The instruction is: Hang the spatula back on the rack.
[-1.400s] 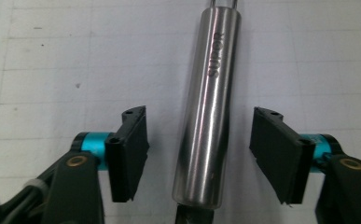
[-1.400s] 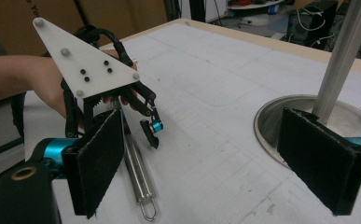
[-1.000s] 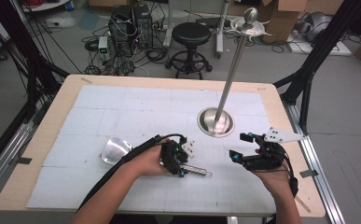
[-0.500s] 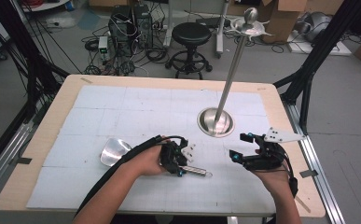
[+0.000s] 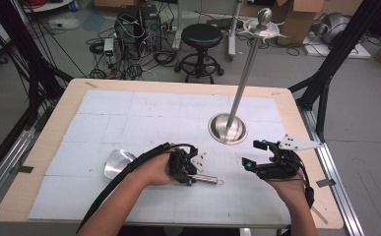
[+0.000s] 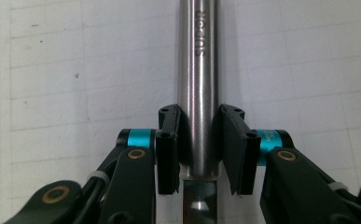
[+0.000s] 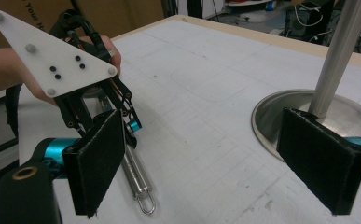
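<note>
The left gripper [image 5: 190, 173] has just closed and now clamps the steel handle [image 6: 197, 84] of a ladle, whose bowl [image 5: 117, 162] lies at nine o'clock from it. The right gripper [image 5: 257, 153] hovers, jaws wide and empty, at five o'clock from the stand base [image 5: 227, 129].
</note>
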